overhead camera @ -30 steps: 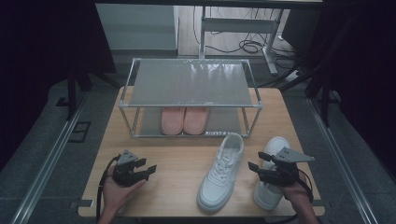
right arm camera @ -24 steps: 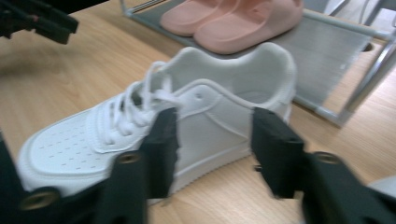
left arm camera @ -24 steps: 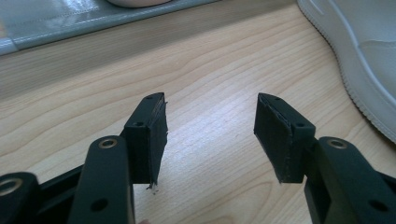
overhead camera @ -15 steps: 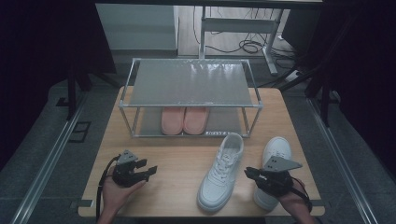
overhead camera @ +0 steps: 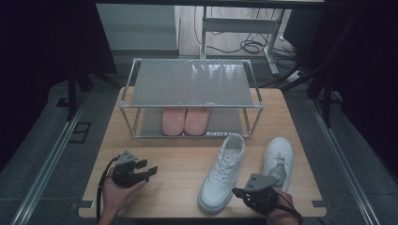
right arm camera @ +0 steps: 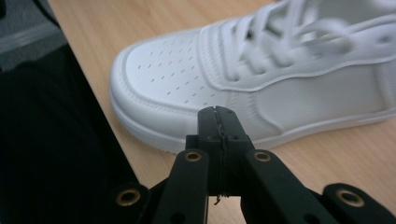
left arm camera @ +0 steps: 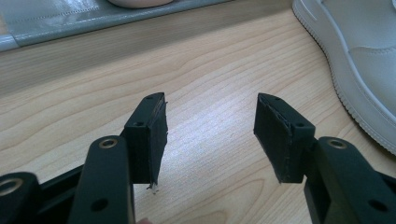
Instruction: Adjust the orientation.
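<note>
At the near edge of the wooden table (overhead camera: 183, 164), the right gripper (overhead camera: 238, 191) sits low at the near right, its jaws pressed flat together with nothing between them; they have just been closing, and the right gripper view shows the two pads meeting along one seam just short of the shoe. The hand behind it is cut off by the bottom of the high view, so little of it can be made out. Just beyond its tips lies the nearer white sneaker (overhead camera: 221, 174), toe toward the person, and the right gripper view takes in only the perforated toe and blurred laces; its heel runs out of frame. At the near left the left gripper (overhead camera: 150, 170) rests in the person's left hand (overhead camera: 115, 194), jaws standing wide apart and empty above bare wood, well apart from the shoes; in the left gripper view a strip of white sole is cut off at the right edge. To the right of the first shoe lies the second white sneaker (overhead camera: 278, 157), its near end hidden behind the right gripper. Farther off stands the metal shoe rack (overhead camera: 190, 83), whose top shelf covers the heels of the pink slippers (overhead camera: 185, 120) on the lower shelf.
</note>
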`<state>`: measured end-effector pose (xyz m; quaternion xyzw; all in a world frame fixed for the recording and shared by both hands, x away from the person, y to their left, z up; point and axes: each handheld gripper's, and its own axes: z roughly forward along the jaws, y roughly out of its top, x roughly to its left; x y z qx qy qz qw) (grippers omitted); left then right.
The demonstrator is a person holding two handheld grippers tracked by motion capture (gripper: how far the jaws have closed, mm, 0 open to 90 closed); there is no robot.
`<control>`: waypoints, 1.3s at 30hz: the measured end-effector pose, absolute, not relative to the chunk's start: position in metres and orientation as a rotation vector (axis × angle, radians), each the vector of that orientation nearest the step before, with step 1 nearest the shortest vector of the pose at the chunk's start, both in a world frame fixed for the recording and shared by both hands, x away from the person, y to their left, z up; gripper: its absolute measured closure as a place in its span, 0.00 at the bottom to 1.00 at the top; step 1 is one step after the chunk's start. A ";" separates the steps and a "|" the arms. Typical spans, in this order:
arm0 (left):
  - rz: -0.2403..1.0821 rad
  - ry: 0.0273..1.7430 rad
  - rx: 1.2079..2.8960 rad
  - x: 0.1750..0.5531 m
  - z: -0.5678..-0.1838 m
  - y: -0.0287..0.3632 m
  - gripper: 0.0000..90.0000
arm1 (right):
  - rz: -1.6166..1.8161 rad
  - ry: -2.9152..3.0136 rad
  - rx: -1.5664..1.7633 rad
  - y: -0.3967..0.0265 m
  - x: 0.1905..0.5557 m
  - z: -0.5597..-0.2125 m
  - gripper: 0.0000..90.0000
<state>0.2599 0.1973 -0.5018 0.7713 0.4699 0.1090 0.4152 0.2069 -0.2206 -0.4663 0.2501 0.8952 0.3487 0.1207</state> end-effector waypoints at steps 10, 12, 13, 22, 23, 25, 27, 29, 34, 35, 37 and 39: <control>0.270 1.179 1.935 0.260 -0.502 0.197 0.50 | 0.926 2.645 0.678 -0.203 0.196 -0.475 1.00; 0.268 1.181 1.936 0.260 -0.502 0.197 0.50 | 0.914 2.658 0.685 -0.201 0.198 -0.479 1.00; 0.266 1.182 1.937 0.260 -0.502 0.198 0.50 | 0.913 2.665 0.684 -0.200 0.199 -0.482 1.00; 0.246 1.182 1.944 0.261 -0.504 0.196 0.50 | 0.963 2.691 0.678 -0.196 0.206 -0.486 1.00; 0.242 1.181 1.945 0.261 -0.504 0.196 0.50 | 0.970 2.695 0.679 -0.195 0.207 -0.486 1.00; 0.236 1.183 1.947 0.261 -0.505 0.196 0.50 | 0.992 2.698 0.670 -0.192 0.210 -0.488 1.00; 0.233 1.184 1.948 0.261 -0.505 0.196 0.50 | 1.023 2.707 0.671 -0.188 0.214 -0.489 1.00; 0.230 1.184 1.948 0.261 -0.505 0.196 0.50 | 1.033 2.711 0.664 -0.183 0.218 -0.490 1.00; 0.228 1.186 1.948 0.262 -0.506 0.198 0.50 | 1.037 2.724 0.636 -0.167 0.229 -0.490 1.00; 0.227 1.187 1.948 0.262 -0.506 0.198 0.50 | 1.037 2.731 0.630 -0.164 0.232 -0.490 1.00; 0.226 1.189 1.948 0.262 -0.506 0.199 0.50 | 1.053 2.738 0.630 -0.158 0.238 -0.490 1.00; 0.225 1.188 1.946 0.262 -0.506 0.199 0.50 | 1.059 2.738 0.635 -0.152 0.244 -0.491 1.00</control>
